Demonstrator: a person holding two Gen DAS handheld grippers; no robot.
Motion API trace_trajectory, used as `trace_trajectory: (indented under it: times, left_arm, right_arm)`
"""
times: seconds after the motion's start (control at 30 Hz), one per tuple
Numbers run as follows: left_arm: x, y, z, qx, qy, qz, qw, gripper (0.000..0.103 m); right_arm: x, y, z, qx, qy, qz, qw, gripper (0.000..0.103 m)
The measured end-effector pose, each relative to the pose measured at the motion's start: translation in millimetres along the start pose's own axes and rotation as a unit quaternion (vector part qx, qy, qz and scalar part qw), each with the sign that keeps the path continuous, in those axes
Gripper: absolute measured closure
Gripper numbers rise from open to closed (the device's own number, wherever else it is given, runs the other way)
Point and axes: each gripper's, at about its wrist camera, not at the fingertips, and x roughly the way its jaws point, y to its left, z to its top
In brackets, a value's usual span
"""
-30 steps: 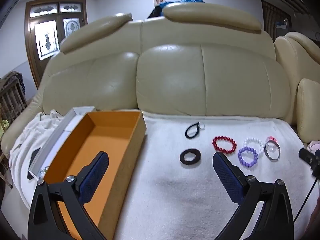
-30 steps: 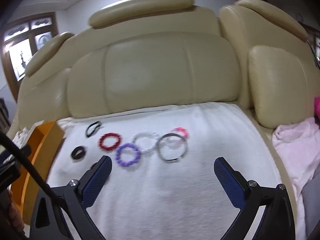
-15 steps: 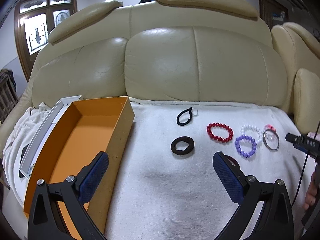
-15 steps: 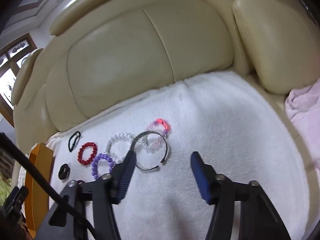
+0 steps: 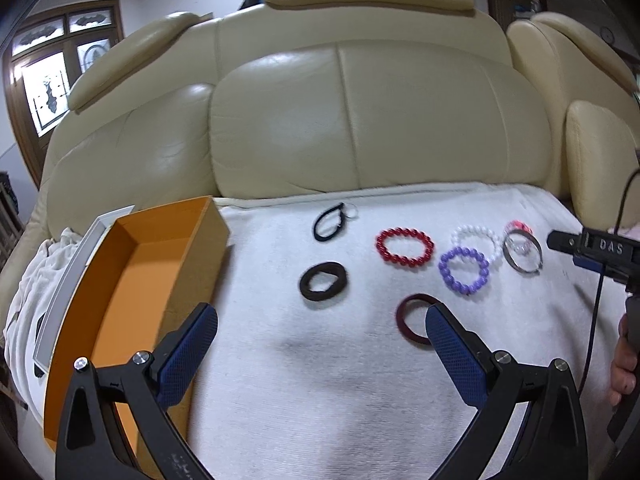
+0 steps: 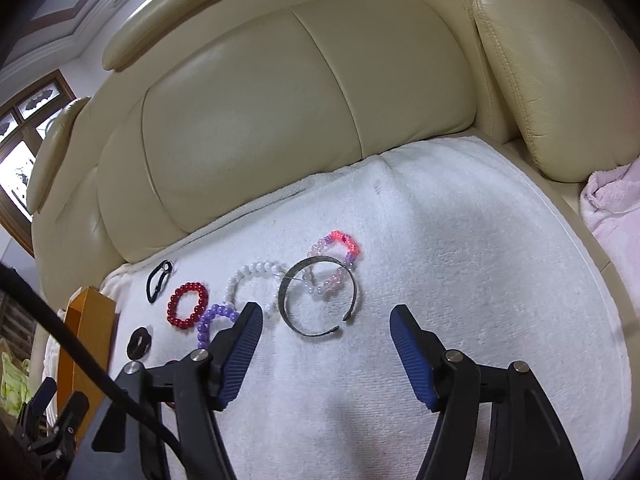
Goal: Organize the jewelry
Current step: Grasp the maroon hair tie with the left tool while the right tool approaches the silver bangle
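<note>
On the white towel (image 6: 460, 248) spread over the cream leather sofa (image 5: 360, 120), the right tool (image 6: 326, 322) hovers empty, its jaws opening just short of the open silver metal cuff bangle (image 6: 316, 300). The left tool (image 5: 320, 330) stands wide apart and empty beside the open orange cardboard box (image 5: 132, 280), its right finger overlapping a dark maroon ring bangle (image 5: 404, 316).

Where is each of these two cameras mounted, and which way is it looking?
Left wrist: rides the left gripper, facing the sofa seat with the orange box; a hand shows at right.
Right wrist: rides the right gripper, jaws opening, nothing between them, above the silver bangle.
Shared: white towel, red bead bracelet, purple bead bracelet.
</note>
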Motion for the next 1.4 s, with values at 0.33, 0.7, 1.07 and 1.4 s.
trace_trajectory:
  times: [0.33,0.7,1.07,1.4]
  left_arm:
    - [21,-10,4,0.012,0.025,-0.030,0.9992,0.000]
    - [53,1,10,0.052,0.056,-0.043,0.9962,0.000]
    - [72,-42,3,0.098,0.104,-0.135,0.9805,0.000]
    - [106,-52,2,0.060,0.130,-0.153,0.9778,0.001]
  right_arm:
    - [12,-9,5,-0.015,0.016,0.004,1.000,0.024]
    - [12,-25,12,-0.046,0.018,0.042,0.998,0.016]
    - [37,12,2,-0.152,0.040,0.049,0.986,0.004]
    - [60,25,-6,-0.190,0.031,0.008,0.981,0.010]
